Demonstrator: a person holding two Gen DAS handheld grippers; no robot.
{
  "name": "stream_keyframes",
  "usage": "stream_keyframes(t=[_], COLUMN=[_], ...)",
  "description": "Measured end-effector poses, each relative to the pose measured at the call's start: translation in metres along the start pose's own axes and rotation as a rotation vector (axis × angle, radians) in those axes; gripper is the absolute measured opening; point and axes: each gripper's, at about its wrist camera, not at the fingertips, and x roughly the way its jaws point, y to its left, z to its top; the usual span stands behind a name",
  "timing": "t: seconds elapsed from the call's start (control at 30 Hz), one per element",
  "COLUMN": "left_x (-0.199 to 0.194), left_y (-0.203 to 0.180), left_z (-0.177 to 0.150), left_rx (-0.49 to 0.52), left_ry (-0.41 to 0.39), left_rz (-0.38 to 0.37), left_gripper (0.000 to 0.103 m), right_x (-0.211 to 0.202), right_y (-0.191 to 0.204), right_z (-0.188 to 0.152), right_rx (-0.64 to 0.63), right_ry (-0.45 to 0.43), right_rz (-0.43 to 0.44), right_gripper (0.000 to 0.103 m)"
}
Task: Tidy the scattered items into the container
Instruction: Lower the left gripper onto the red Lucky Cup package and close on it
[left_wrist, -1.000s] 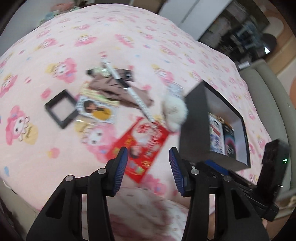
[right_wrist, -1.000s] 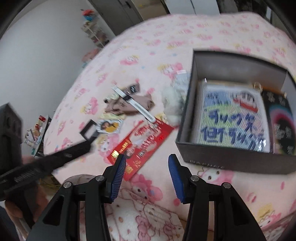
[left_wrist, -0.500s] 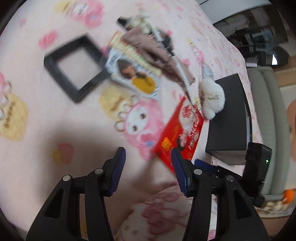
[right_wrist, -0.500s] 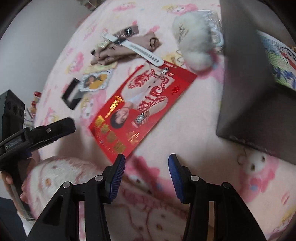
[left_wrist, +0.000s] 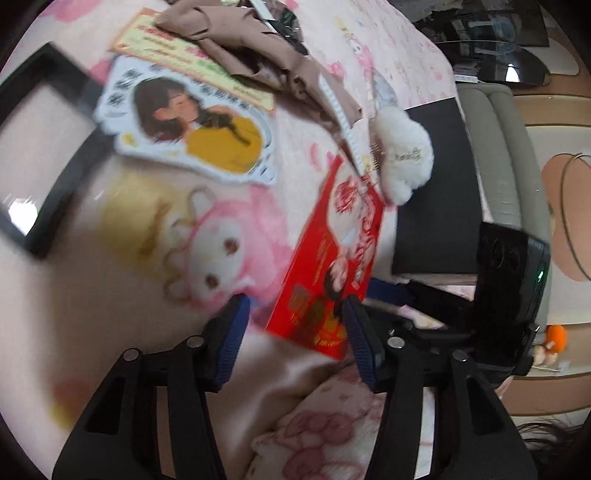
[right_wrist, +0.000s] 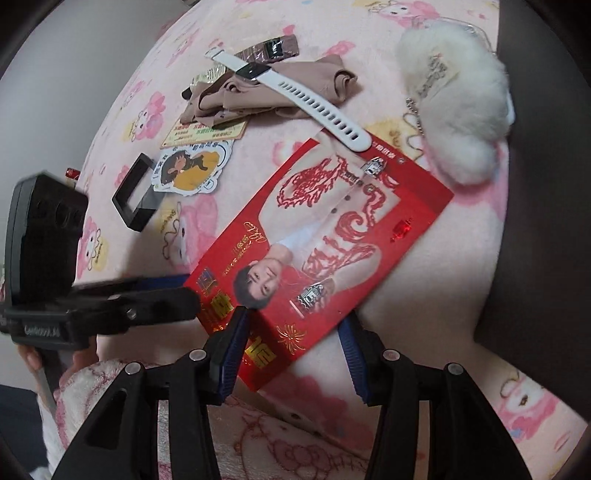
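A red printed envelope (right_wrist: 314, 254) lies flat on the pink blanket; it also shows in the left wrist view (left_wrist: 332, 258). My right gripper (right_wrist: 291, 350) is open, its jaws on either side of the envelope's near corner. My left gripper (left_wrist: 295, 343) is open just at the envelope's near left end, and shows in the right wrist view (right_wrist: 155, 299). The dark box (left_wrist: 436, 192) stands right of the envelope, its wall at the right edge (right_wrist: 546, 184). A white fluffy keychain (right_wrist: 458, 107) lies against the box.
Beyond the envelope lie a white watch (right_wrist: 295, 92) on a folded brown cloth (right_wrist: 258, 96), a character sticker (left_wrist: 188, 129), a yellow card (right_wrist: 203, 133) and a small black frame (right_wrist: 135, 192). A grey sofa (left_wrist: 506, 155) stands behind the box.
Both grippers have moved down and in close to the red envelope. The box's inside has left both views. Both grippers stay open.
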Motion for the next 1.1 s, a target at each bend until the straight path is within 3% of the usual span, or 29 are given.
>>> stream_keyframes(t=[0.07, 0.13, 0.2, 0.23, 0.4, 0.53, 0.63, 0.77, 0.83, 0.87, 0.93, 1.1], left_x=[0.005, 0.010, 0.008, 0.008, -0.010, -0.033, -0.045, -0.052, -0.051, -0.049, -0.049, -0.044], left_y=[-0.007, -0.014, -0.011, -0.007, -0.006, 0.001, 0.018, 0.036, 0.038, 0.037, 0.036, 0.041], left_z=[0.005, 0.009, 0.012, 0.013, 0.004, -0.015, -0.024, -0.034, -0.037, -0.037, -0.045, -0.065], left_rx=[0.047, 0.078, 0.073, 0.055, 0.051, 0.046, 0.028, 0.006, -0.005, -0.009, -0.011, -0.044], left_ry=[0.018, 0.027, 0.009, 0.004, -0.094, -0.168, -0.165, -0.148, -0.157, -0.154, -0.156, -0.187], left_rz=[-0.034, -0.006, 0.029, 0.039, 0.008, 0.011, -0.001, 0.001, 0.055, 0.062, 0.036, -0.003], left_gripper=[0.049, 0.045, 0.023, 0.018, 0.007, 0.006, 0.006, 0.010, 0.016, 0.025, 0.038, 0.037], right_x=[-0.001, -0.002, -0.003, -0.003, -0.006, -0.023, -0.039, -0.043, -0.029, -0.024, -0.013, -0.003], right_y=[0.000, 0.001, 0.001, 0.000, 0.000, 0.013, 0.022, 0.020, 0.028, 0.030, 0.035, 0.041], right_z=[0.000, 0.000, -0.001, -0.001, 0.000, -0.005, -0.003, 0.014, 0.029, 0.036, 0.051, 0.071], right_rx=[-0.001, -0.001, -0.004, -0.001, 0.001, -0.043, -0.077, -0.106, -0.118, -0.130, -0.161, -0.220], right_ry=[-0.004, -0.009, -0.015, -0.017, -0.019, -0.057, -0.108, -0.124, -0.122, -0.126, -0.123, -0.141], right_rz=[0.004, 0.002, -0.020, -0.020, -0.018, -0.071, -0.108, -0.075, -0.095, -0.104, -0.120, -0.178], right_gripper=[0.046, 0.046, 0.046, 0.047, 0.047, 0.047, 0.047, 0.047, 0.047, 0.047, 0.047, 0.047])
